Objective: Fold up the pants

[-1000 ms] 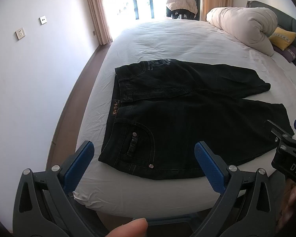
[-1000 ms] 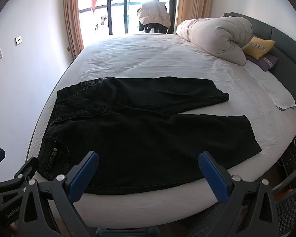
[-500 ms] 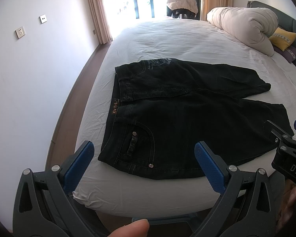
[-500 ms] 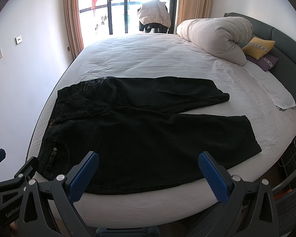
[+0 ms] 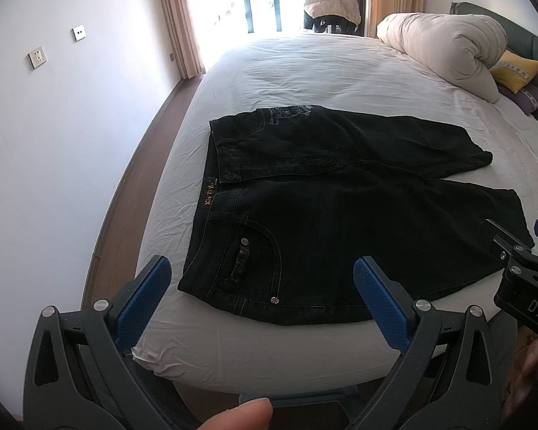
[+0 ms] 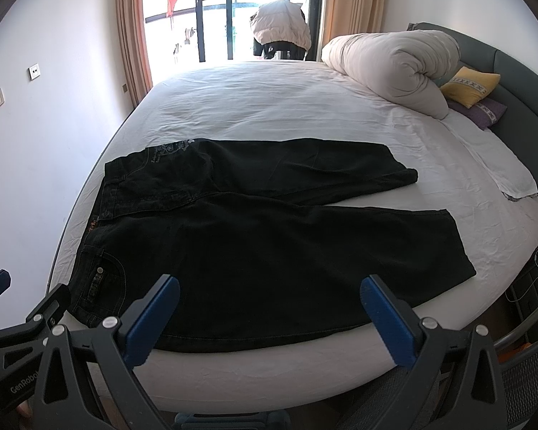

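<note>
Black denim pants (image 5: 340,208) lie flat on the white bed (image 5: 305,71), waistband to the left, both legs spread to the right; they also show in the right wrist view (image 6: 262,236). My left gripper (image 5: 262,286) is open and empty, held above the bed's near edge in front of the waistband and pocket. My right gripper (image 6: 269,304) is open and empty, held above the near edge in front of the nearer leg. Each gripper shows at the edge of the other's view: the right one (image 5: 520,268), the left one (image 6: 28,319).
A rolled beige duvet (image 6: 394,68) and yellow and purple cushions (image 6: 473,89) lie at the bed's far right by the dark headboard (image 6: 520,82). A wall (image 5: 53,125) and strip of wood floor run along the left. A window with a jacket-draped chair (image 6: 283,32) stands behind.
</note>
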Demonstrator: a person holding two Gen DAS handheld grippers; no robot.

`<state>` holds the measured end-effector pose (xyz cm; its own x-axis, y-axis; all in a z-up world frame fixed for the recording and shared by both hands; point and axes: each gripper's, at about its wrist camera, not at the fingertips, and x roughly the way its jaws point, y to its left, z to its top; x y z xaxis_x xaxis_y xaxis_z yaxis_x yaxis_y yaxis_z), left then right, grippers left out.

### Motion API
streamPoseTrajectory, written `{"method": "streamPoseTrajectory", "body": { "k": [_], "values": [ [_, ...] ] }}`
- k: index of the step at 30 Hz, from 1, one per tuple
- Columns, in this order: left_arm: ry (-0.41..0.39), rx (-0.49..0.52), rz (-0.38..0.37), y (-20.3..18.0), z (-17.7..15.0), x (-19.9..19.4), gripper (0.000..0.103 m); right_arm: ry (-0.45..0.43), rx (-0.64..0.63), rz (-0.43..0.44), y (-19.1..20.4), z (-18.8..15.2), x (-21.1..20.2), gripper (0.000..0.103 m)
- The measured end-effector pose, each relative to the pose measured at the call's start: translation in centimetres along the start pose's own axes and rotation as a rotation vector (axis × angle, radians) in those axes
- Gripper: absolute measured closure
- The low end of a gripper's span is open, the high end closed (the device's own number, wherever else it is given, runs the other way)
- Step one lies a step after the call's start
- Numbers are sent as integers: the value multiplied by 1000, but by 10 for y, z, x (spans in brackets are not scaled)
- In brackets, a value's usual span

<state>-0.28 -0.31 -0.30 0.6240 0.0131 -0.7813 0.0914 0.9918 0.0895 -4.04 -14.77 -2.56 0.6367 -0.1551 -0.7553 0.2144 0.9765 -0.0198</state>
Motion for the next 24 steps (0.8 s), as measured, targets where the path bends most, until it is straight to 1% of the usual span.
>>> {"method": "streamPoseTrajectory", "body": {
  "k": [24],
  "values": [
    [5,-6,-3,1,-1,3,0,1,-1,0,1,0,0,0]
  ]
}}
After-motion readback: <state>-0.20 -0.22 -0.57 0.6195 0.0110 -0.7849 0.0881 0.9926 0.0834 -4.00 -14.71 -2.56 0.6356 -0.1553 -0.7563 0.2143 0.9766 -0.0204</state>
